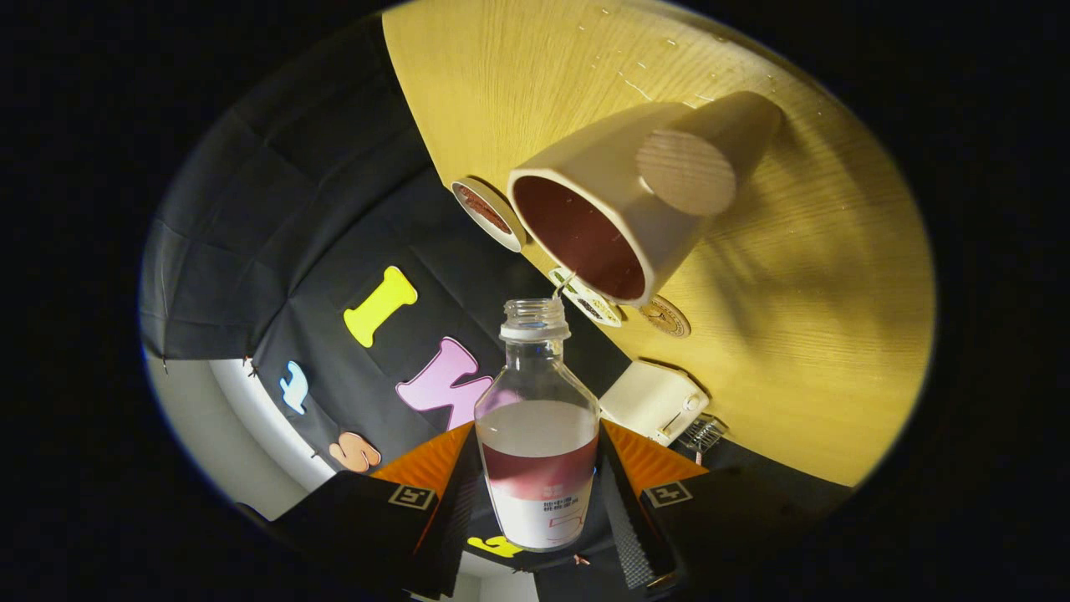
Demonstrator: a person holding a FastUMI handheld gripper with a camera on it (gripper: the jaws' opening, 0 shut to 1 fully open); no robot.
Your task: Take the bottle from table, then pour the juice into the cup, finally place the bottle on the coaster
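Claw (539, 493) with square tag markers

Cup (602, 226) looms just beyond bottle (537, 418) mouth (tongs (539, 502) clamped).

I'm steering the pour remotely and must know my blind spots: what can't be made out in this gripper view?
- Bottle: its base is hidden between the gripper's fingers, which clamp it.
- Cup: its dark inside hides any fill level.
- Coaster: partly hidden behind the cup's rim.
- White box on the table: too small to identify.
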